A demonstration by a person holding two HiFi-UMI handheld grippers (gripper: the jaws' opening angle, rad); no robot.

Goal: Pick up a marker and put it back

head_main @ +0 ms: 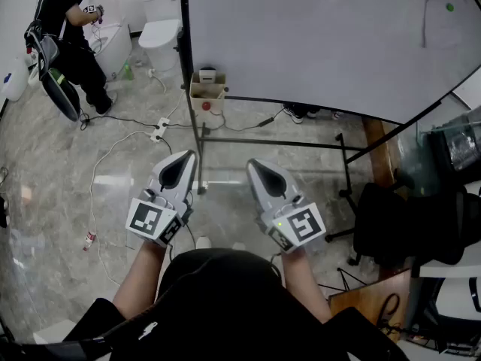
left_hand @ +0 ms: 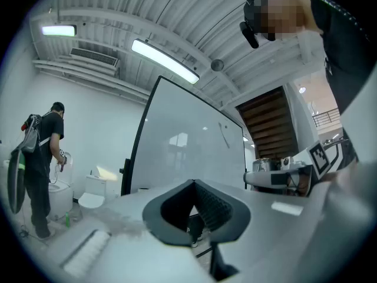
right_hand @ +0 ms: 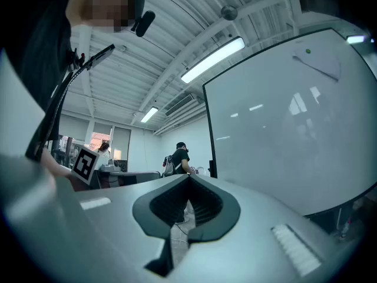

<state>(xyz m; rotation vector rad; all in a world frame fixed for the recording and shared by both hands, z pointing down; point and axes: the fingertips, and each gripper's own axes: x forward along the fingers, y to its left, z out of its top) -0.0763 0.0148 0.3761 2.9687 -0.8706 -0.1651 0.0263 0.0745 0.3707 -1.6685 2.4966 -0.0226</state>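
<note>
Grey left gripper (head_main: 186, 156) & right gripper (head_main: 255, 165), blk/wht marker cubes (head_main: 154, 220); white whiteboard (head_main: 316, 36), blk frame (head_main: 185, 51), green dot (head_main: 449, 7); pale marbled floor (head_main: 75, 171).

The left gripper (head_main: 188, 159) and the right gripper (head_main: 254, 165) are held side by side without touching, each with its 2 jaws drawn together on nothing. Just ahead of their fingertips runs the low bar of the black stand (head_main: 263, 143) that carries the whiteboard (head_main: 316, 36), with a cardboard box (head_main: 207, 90) at its left post and a white power strip (head_main: 158, 131) ahead and left of the left fingers. Far ahead and left of them a person in black (head_main: 68, 36) stands by 2 toilets (head_main: 159, 28), and a black chair (head_main: 398, 224) sits right of the right fingers.
</note>
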